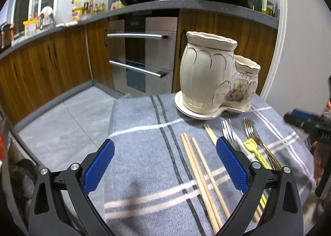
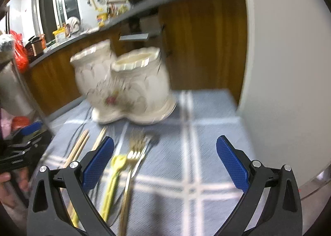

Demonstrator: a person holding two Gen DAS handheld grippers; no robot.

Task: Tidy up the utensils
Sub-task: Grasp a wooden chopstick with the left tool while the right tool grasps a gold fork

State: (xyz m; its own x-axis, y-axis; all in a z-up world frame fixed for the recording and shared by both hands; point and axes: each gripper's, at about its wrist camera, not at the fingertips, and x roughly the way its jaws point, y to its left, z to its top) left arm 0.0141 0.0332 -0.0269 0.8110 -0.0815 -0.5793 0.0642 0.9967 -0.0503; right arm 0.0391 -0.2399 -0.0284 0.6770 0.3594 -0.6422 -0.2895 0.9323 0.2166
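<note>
**Both grippers spread wide above loose utensils on a striped cloth**

The left wrist view is sharp and takes in what the other does not: a steel oven front with two bar handles (image 1: 142, 58), wooden cabinet doors and dark pans on a grey counter. The right wrist view is smeared by blur, yet it alone looks into the mouth of the shorter pot and shows a white wall (image 2: 279, 49) at the right edge.

The left gripper (image 1: 165, 165) has its jaws wide apart, holding nothing; its blue, fine-gridded pads (image 1: 99, 165) sit on black hinged arms. Between them lie pale, slender wooden chopsticks (image 1: 198, 171) on the grey-blue woven tablecloth with white and dark stripes (image 1: 144, 132). Further right lie a silver metal fork (image 1: 227, 132), a yellow plastic utensil with a tulip-shaped end (image 1: 251, 146) and a gold-coloured fork (image 1: 250, 128), close together, all flat on the cloth. Behind them stands the cream glazed ceramic utensil holder, two joined ribbed pots with a floral print (image 1: 206, 74), upright on its own saucer-like base.

The right gripper (image 2: 165, 165) is likewise fully spread and empty, hovering over bare cloth, with the forks just beside its left pad. At the far left of that view a person's hand (image 2: 8, 186) grips the other tool.
</note>
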